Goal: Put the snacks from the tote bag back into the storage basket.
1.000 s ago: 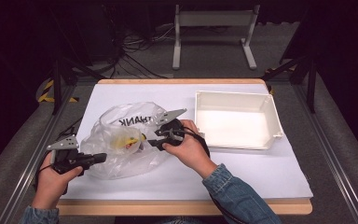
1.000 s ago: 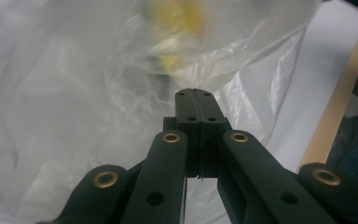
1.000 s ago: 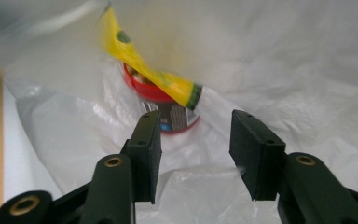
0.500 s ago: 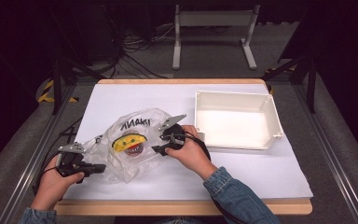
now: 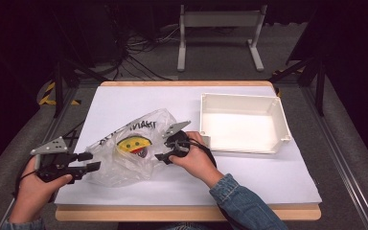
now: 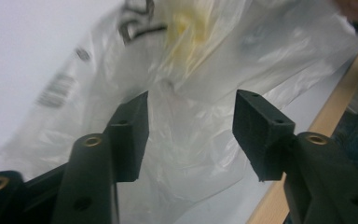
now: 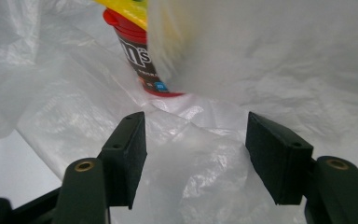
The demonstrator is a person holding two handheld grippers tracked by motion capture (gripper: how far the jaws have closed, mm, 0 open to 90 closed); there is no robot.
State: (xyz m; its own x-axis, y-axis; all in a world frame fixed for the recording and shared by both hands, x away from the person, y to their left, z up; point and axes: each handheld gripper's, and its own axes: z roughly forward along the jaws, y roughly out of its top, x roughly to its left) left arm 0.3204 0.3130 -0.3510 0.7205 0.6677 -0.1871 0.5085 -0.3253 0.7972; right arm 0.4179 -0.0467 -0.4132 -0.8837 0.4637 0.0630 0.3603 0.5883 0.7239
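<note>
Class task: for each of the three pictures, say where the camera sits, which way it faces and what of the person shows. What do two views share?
High view: above the person's side, facing forward and down on the table; both forearms, left gripper, right gripper.
Left gripper view: on that gripper, along its open jaws at the plastic bag.
Right gripper view: along its open jaws into the bag at a candy tube.
Shared: the bag.

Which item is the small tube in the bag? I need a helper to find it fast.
On the white table, left of the empty white bin, lies a crumpled clear plastic bag. Inside it, beside a yellow item, sits the tube: dark brown, with red ends and white lettering.
</note>
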